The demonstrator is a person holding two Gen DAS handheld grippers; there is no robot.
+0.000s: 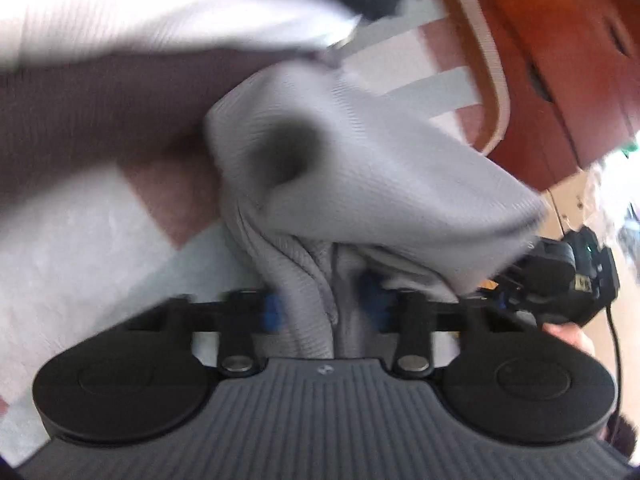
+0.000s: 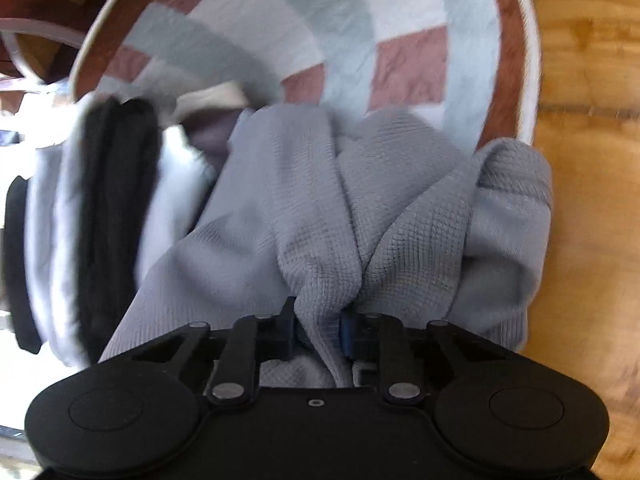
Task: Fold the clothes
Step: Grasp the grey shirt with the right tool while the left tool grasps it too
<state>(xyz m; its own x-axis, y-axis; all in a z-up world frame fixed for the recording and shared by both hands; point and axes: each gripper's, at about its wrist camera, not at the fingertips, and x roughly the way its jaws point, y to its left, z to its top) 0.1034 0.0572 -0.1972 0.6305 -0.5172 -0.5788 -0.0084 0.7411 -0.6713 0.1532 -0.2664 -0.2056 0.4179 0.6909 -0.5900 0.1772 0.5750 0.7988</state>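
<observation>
— How is the left gripper (image 1: 326,312) set?
— Its blue-padded fingers (image 1: 272,312) pinch a bunch of grey cloth (image 1: 360,184).
— And the right gripper (image 2: 320,332)?
— Likewise clamped on the same grey cloth; it also shows at the left view's right edge, a hand (image 1: 572,338) beneath it.

Garment (image 2: 304,216) bunched on rug (image 2: 408,8); stacked clothes (image 2: 108,208) left.

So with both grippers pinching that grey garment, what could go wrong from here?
1. Each gripper, left and right, holds a bunched wad of the grey garment, not a flat edge, so the fold may come out creased or uneven.
2. The garment hangs past the checked mat's rim onto the wooden floor; it may drag.
3. The folded stack sits close and could be knocked.
</observation>
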